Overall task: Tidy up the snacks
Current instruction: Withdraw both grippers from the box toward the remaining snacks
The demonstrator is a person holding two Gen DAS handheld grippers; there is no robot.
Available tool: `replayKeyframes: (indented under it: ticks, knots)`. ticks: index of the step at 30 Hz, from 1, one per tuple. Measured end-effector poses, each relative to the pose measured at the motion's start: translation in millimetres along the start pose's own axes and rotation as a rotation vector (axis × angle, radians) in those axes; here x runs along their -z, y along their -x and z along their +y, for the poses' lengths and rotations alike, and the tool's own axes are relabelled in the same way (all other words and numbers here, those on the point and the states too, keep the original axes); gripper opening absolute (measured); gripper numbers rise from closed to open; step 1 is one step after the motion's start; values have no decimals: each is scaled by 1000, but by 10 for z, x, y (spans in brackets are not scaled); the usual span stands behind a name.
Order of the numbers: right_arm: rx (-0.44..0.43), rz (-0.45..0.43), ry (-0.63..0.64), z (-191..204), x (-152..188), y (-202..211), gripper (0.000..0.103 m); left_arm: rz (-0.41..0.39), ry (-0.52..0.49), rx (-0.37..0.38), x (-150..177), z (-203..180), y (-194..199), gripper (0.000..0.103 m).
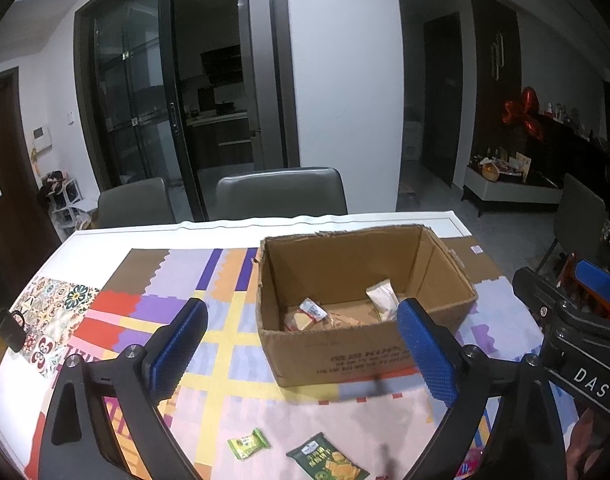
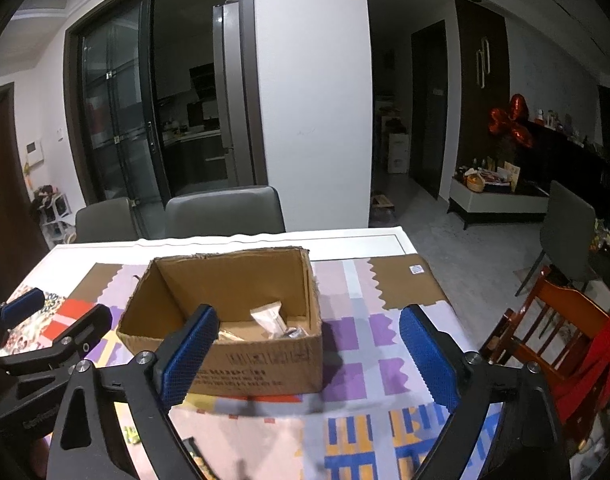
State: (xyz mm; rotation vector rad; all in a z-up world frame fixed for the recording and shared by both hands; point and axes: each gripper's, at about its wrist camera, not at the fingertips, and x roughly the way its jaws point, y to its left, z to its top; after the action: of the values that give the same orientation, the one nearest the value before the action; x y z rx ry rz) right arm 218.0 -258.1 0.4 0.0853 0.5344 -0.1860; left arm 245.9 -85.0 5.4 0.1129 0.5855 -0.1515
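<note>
Snacks, left wrist view: several wrapped packets [image 1: 311,312] are seen lying on the floor of an open cardboard box [image 1: 345,354]; a pale packet [image 1: 383,298] is leaned against the box's far right inner corner.
Loose snacks: a small light-green packet [image 1: 249,443] and a dark-green packet [image 1: 327,460] are left lying on the patterned tablecloth [image 1: 225,344], in front of the box and apart from it.
Left gripper [image 1: 301,352]: its blue-padded jaws are held wide apart with nothing between the pads; the box is framed between them, farther off.
Table edge: a dark mug [image 1: 10,330] is set at the far left.
Right gripper, as seen here [image 1: 581,308]: it is caught at the right border, beside the box; its jaw state cannot be told from this view.

Snacks, right wrist view: the pale packet [image 2: 270,318] and other wrappers are seen inside the same box [image 2: 261,368], standing on the cloth left of centre.
Right gripper [image 2: 309,356]: its blue pads are spread wide, empty, nothing clamped.
Left gripper, as seen here [image 2: 45,320]: it is seen at the left border, just beside the box.
Surroundings: two grey chairs [image 2: 225,212] are pushed to the table's far side; a wooden chair [image 2: 553,332] with red fabric is placed at the right.
</note>
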Motion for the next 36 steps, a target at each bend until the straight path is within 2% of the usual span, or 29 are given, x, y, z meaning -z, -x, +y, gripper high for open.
replayKeyframes:
  ticks: [21,27,36]
  knots:
    - [70,41,-34,-325,458,403,93,10,-41,56,470,-301,309,97]
    - [90,41,-32,-340,611,536,93,24,-49,69,694,-330,357,97]
    - [102,85,-17,-292,967,515,93,69,-60,87,1094,-275,316,97]
